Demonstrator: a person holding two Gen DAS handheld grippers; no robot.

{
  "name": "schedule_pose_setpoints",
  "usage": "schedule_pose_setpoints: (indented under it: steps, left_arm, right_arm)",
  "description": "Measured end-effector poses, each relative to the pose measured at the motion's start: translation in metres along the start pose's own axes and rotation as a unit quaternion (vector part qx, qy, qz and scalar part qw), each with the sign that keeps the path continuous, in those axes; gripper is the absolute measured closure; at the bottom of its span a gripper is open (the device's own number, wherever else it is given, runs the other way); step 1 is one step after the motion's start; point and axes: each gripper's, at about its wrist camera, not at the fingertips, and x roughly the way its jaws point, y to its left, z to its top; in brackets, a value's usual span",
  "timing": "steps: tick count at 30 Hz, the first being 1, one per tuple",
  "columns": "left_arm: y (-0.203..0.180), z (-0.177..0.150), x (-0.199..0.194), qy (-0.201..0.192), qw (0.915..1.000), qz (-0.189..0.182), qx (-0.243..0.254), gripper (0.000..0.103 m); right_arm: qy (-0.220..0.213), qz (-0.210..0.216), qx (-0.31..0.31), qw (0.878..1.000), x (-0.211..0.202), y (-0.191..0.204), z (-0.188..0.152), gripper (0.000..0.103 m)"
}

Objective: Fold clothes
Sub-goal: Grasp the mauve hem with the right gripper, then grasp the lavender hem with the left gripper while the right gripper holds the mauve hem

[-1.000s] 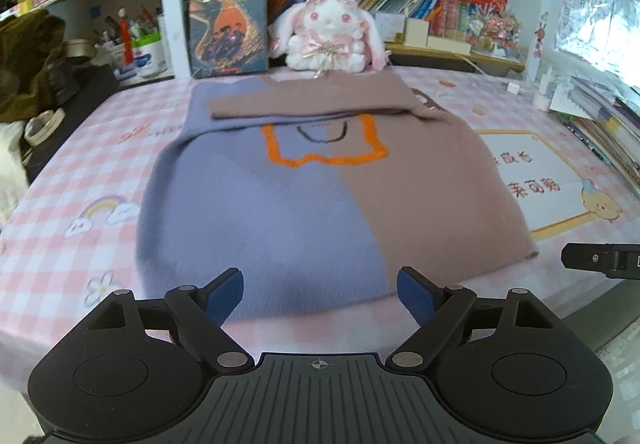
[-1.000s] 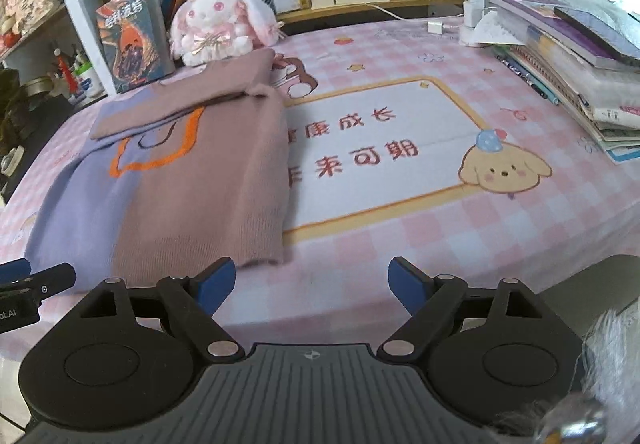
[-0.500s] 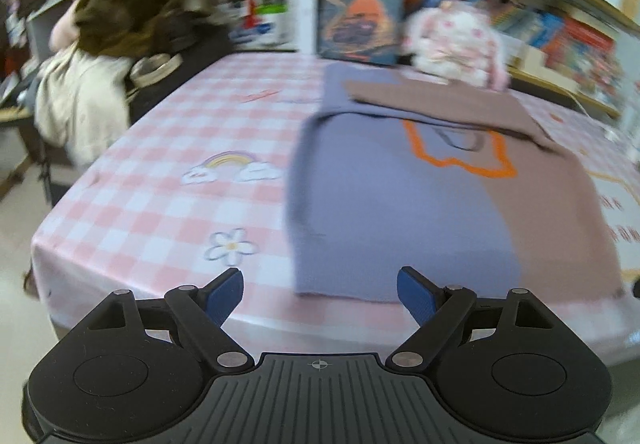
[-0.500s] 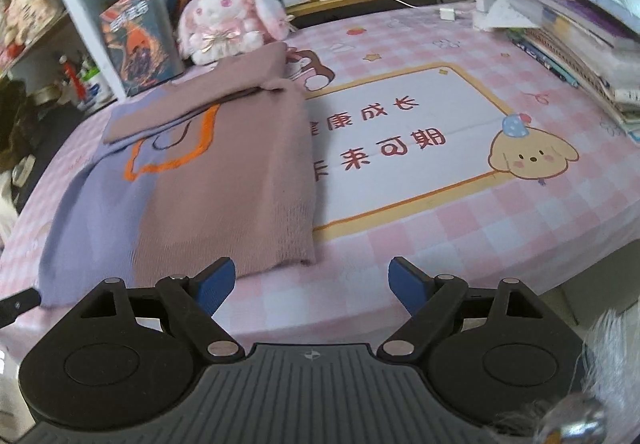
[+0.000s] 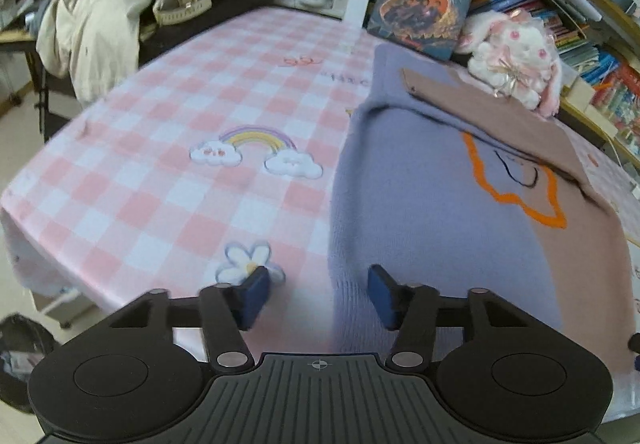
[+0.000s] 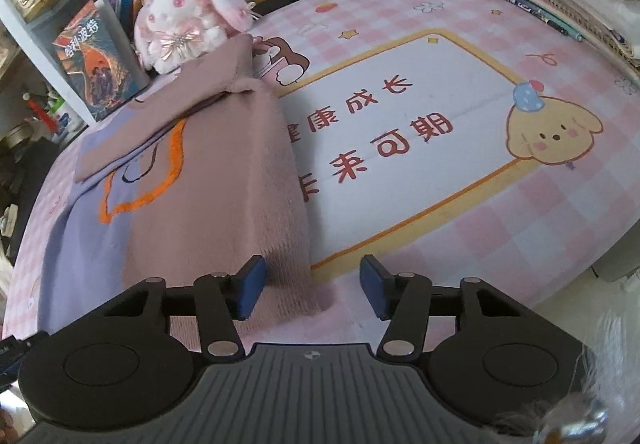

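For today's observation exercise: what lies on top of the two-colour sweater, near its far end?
A brown folded sleeve lies across the sweater, covering the top of its orange outline. Whatever is beneath the sleeve is hidden.

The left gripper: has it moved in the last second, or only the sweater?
Yes. The left gripper has swung left and closer: its jaws now straddle the sweater's near-left corner, beside the printed flower, not the hem's middle.
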Motion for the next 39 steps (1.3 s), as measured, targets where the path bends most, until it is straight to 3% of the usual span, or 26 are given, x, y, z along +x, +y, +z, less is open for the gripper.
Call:
schedule_pose_setpoints:
  steps: [1, 3, 5, 7, 10, 12, 17, 18, 20, 22, 23, 24, 25, 39]
  left_arm:
    - [-0.001, 0.002, 0.002, 0.002, 1.0000, -0.005, 0.002, 0.072]
    - [-0.003, 0.006, 0.005, 0.007, 0.9998, -0.021, 0.004, 0.094]
    - [-0.010, 0.008, 0.003, 0.005, 0.9992, -0.036, 0.016, 0.095]
    - [-0.021, 0.009, -0.007, -0.019, 0.9971, -0.059, 0.043, 0.095]
    - [-0.031, 0.011, -0.012, -0.024, 0.9940, -0.083, 0.067, 0.091]
    - [-0.029, 0.012, -0.006, -0.003, 0.9951, -0.079, 0.059, 0.087]
    - [-0.014, 0.013, 0.002, 0.033, 0.9961, -0.080, 0.016, 0.066]
    - [-0.013, 0.013, 0.003, 0.035, 0.9959, -0.082, 0.012, 0.057]
    - [-0.009, 0.013, 0.004, 0.041, 0.9954, -0.086, 0.002, 0.052]
    - [-0.006, 0.013, 0.006, 0.046, 0.9948, -0.090, -0.007, 0.057]
    - [-0.004, 0.013, 0.006, 0.049, 0.9944, -0.093, -0.012, 0.065]
    - [-0.002, 0.013, 0.007, 0.051, 0.9940, -0.095, -0.017, 0.090]
    - [-0.001, 0.013, 0.008, 0.054, 0.9936, -0.097, -0.021, 0.099]
    - [0.018, -0.006, -0.016, 0.061, 0.9883, -0.123, -0.067, 0.099]
  right_arm:
    - [0.001, 0.002, 0.000, 1.000, 0.002, 0.002, 0.001, 0.059]
    - [0.008, 0.012, -0.004, 1.000, 0.007, 0.007, 0.004, 0.073]
    - [0.021, 0.023, -0.009, 0.999, 0.013, 0.013, 0.006, 0.090]
    - [0.024, 0.033, -0.020, 0.999, 0.013, 0.021, 0.009, 0.093]
    - [0.009, 0.073, -0.038, 0.997, 0.005, 0.036, 0.013, 0.093]
    - [0.015, 0.078, -0.039, 0.996, 0.008, 0.040, 0.015, 0.093]
    - [0.033, 0.044, -0.012, 0.998, 0.020, 0.030, 0.013, 0.076]
    - [0.035, 0.042, -0.005, 0.998, 0.021, 0.027, 0.014, 0.076]
    - [0.036, 0.044, 0.005, 0.998, 0.024, 0.021, 0.015, 0.076]
    - [0.038, 0.047, 0.006, 0.998, 0.025, 0.021, 0.016, 0.077]
    - [0.040, 0.049, 0.007, 0.998, 0.026, 0.021, 0.016, 0.085]
    - [0.044, 0.054, 0.013, 0.997, 0.027, 0.019, 0.016, 0.090]
    - [0.049, 0.060, 0.020, 0.997, 0.028, 0.017, 0.016, 0.092]
    - [0.052, 0.101, 0.064, 0.991, -0.007, -0.011, 0.000, 0.094]
